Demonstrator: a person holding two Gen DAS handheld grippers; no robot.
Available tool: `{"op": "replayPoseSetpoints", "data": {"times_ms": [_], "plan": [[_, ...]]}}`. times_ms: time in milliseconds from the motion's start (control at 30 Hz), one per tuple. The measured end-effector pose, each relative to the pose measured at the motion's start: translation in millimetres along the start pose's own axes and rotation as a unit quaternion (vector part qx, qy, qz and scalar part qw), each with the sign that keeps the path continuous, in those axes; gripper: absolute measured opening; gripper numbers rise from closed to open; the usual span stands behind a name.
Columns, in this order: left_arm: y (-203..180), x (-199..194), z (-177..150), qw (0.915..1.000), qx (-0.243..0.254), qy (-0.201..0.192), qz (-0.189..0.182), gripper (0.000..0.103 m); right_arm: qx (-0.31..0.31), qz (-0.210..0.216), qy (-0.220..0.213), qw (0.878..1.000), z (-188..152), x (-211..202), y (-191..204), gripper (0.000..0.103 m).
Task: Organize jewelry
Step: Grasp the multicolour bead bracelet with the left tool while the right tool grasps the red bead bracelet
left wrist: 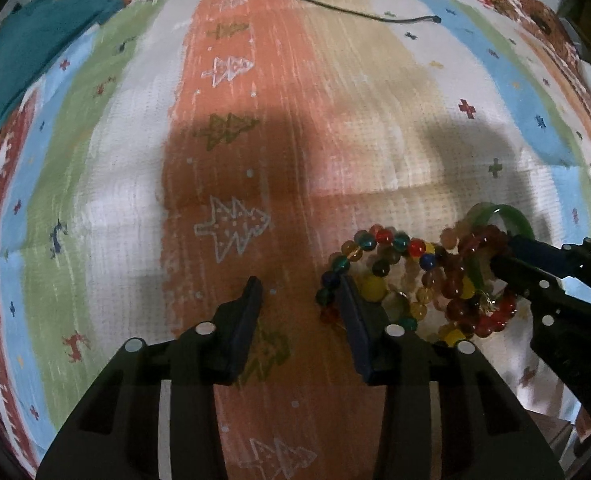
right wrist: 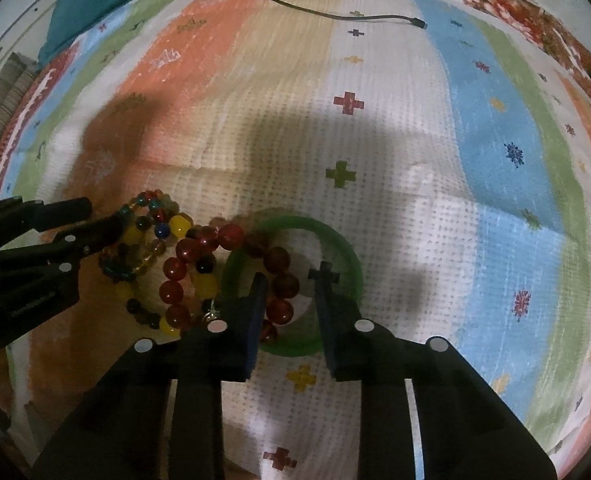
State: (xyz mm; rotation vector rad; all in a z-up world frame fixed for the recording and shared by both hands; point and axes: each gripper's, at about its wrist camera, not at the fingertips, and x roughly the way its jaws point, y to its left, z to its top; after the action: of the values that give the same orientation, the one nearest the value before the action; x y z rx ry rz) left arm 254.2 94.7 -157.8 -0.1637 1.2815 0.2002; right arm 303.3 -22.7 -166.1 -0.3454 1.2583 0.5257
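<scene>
The left gripper (left wrist: pixel 301 284), a pair of dark flat-padded fingers, fills the bottom of its own view with its jaws spread wide and nothing between them. Its right finger rests against the edge of the heap of bead bracelets (left wrist: pixel 411 280), which is the landmark here. That heap is a tangle of glassy round beads: a multicoloured strand of red, teal, blue and amber (left wrist: pixel 379 240) on its left side, and a strand of large dark red beads (right wrist: pixel 183 276) with yellow ones mixed in on its right.

Touching the heap's right side lies a smooth green bangle (right wrist: pixel 351 256), a plain closed ring; the red strand drapes over its near-left rim. The right gripper (right wrist: pixel 291 276) hovers over that bangle, jaws apart: its left finger sits by the red beads, its right finger inside the ring (contact with either cannot be judged).

All of this rests on a striped woven cloth (right wrist: pixel 495 160) in orange, white, blue and green. Well beyond the heap, a thin black cable (right wrist: pixel 335 14) trails across the cloth, and far off to the heap's left a crumpled teal fabric (left wrist: pixel 35 40) lies at the edge.
</scene>
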Motion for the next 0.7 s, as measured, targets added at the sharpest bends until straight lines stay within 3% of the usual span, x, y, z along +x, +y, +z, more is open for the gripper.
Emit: {"op": "replayPoseSetpoints", "data": {"times_ms": [100, 200, 233, 700], "plan": [[-3.5, 3.6, 1.1, 0.9999, 0.014, 0.0, 0.004, 0.031, -0.008, 0.004, 0.003, 1.0, 1.3, 2.1, 0.6, 0.02], [-5.5, 4.7, 0.6, 0.9996, 0.023, -0.002, 0.013, 0.012, -0.013, 0.001, 0.002, 1.0, 1.8, 4.0, 1.9, 0.017], [-5.2, 4.6, 0.7, 0.9997, 0.022, -0.001, 0.012, 0.01, -0.012, 0.001, 0.002, 1.0, 2.8, 3.9, 2.0, 0.016], [-5.1, -31.6, 1.8, 0.9992, 0.008, -0.036, -0.014, 0.009, -0.011, -0.018, -0.022, 1.0, -3.2, -22.2, 2.0, 0.014]]}}
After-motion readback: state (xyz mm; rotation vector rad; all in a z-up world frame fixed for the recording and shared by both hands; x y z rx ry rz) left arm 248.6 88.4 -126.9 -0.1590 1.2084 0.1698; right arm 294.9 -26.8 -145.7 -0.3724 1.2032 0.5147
